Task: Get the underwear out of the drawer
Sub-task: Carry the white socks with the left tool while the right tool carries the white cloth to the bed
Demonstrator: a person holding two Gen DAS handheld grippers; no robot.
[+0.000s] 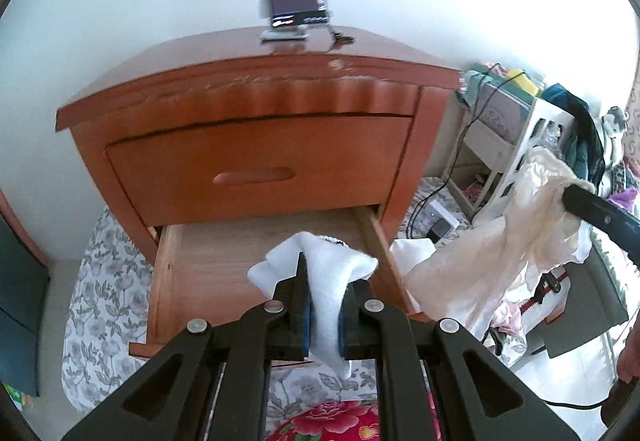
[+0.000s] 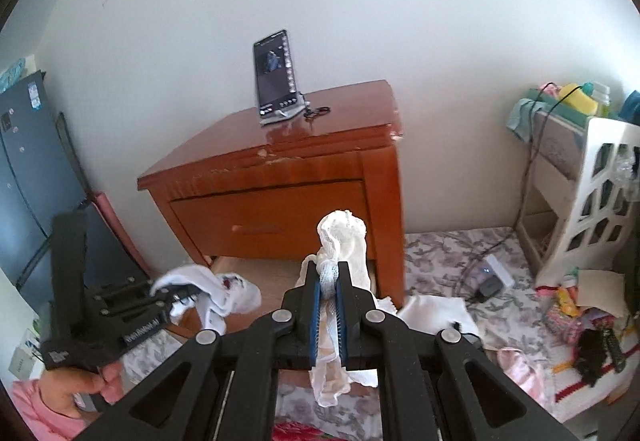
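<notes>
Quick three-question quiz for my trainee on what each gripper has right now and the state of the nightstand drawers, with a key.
1. True or false: the left gripper is empty.
2. What does the right gripper hold?
3. Which drawer is open: A upper drawer, B lower drawer?

Key: 1 false, its jaws clamp a white garment. 2 cream lace underwear. 3 B.

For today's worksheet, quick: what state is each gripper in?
Left gripper: closed on white underwear.
Right gripper: closed on cream lace underwear.
</notes>
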